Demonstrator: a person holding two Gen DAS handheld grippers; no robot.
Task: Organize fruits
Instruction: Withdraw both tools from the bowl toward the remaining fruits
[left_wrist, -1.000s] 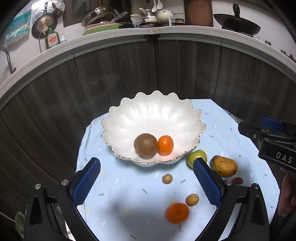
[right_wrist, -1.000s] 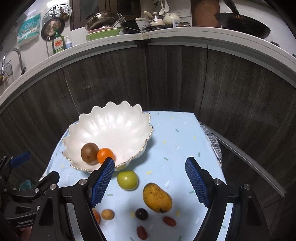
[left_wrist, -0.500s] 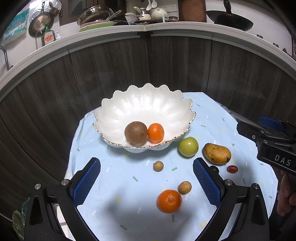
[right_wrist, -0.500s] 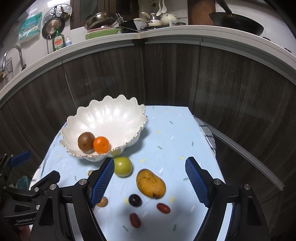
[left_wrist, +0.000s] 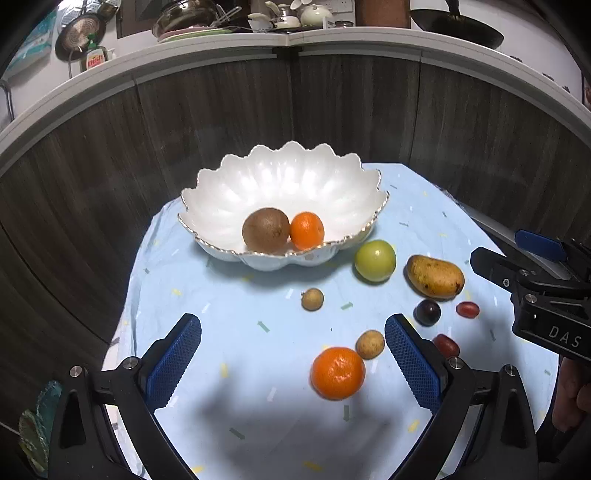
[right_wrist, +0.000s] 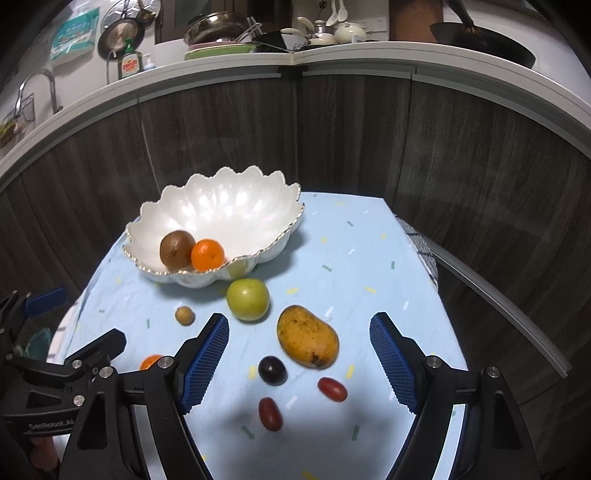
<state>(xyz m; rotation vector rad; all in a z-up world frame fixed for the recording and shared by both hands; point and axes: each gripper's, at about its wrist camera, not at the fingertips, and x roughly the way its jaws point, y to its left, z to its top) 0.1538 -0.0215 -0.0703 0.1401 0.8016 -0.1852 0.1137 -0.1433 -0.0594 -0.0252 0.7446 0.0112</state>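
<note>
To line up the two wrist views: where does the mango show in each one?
Left wrist: the mango lies at the right, on the blue cloth, right of the green fruit.
Right wrist: the mango lies just below centre, between the claw's blue pads, lower right of the green fruit.
Shared landmark: the white scalloped bowl, behind the mango and to its left in both.
</note>
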